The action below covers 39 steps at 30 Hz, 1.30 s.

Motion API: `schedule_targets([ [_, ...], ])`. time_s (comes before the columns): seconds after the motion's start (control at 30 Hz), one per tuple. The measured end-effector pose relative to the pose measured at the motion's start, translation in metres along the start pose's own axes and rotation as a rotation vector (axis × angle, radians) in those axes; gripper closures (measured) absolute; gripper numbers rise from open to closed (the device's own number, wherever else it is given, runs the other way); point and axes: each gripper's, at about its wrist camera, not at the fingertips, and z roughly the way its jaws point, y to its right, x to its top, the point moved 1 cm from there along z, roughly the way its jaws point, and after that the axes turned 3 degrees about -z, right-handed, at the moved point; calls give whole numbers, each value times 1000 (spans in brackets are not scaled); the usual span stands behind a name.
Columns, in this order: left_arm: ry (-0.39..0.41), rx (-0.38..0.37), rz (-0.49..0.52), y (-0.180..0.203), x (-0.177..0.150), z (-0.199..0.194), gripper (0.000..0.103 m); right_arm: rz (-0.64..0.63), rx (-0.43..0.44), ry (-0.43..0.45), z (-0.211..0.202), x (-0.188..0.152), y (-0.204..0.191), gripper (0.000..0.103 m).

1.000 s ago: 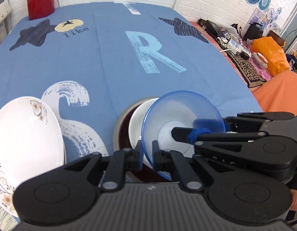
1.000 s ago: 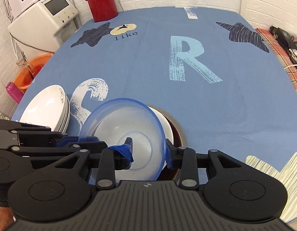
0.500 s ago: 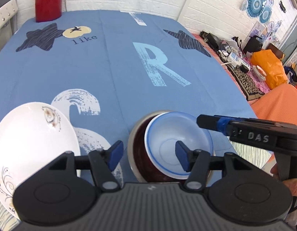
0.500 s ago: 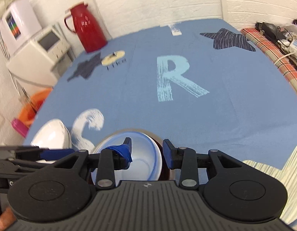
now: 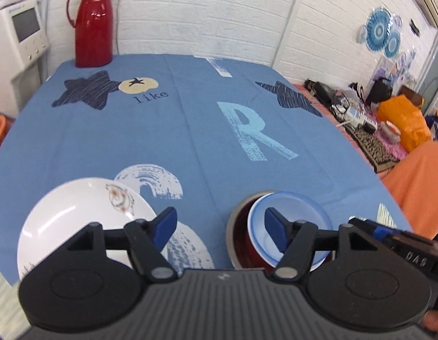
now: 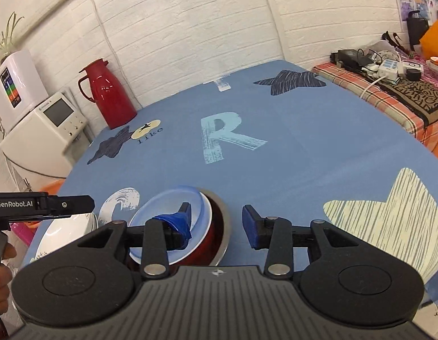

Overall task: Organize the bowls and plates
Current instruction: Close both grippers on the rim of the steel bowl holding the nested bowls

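Note:
A translucent blue bowl (image 5: 298, 208) lies nested in a white bowl inside a dark red bowl (image 5: 241, 238) with a metal rim, near the table's front edge. My left gripper (image 5: 220, 229) is open above the cloth just left of this stack and holds nothing. A white plate (image 5: 77, 218) with a brown motif lies to its left. In the right wrist view my right gripper (image 6: 217, 223) is open over the dark red bowl (image 6: 214, 231), the blue bowl (image 6: 165, 206) behind its left finger. White plates (image 6: 63, 238) sit at the lower left.
A blue printed tablecloth (image 5: 190, 130) covers the table. A red jug (image 5: 92, 25) stands at the far left corner beside a white appliance (image 6: 46, 130). Cluttered orange and checked surfaces (image 6: 389, 93) lie off the right edge. A hand (image 6: 0, 272) holds the left gripper's handle.
Both grippers were shut on the tilted blue bowl's rim. They let go, opened and drew back and up. The blue bowl now lies level, nested in the stack.

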Motion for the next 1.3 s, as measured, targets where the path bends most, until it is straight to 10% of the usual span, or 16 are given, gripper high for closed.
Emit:
schedule_targets([
  [0.3,-342,-185,49,-27,43,52,35,85,76,-128,4,-4,12,77],
  [1.3,-464,-178,280,-23,31,116,32,39,-27,-263,41,-16,11,72],
])
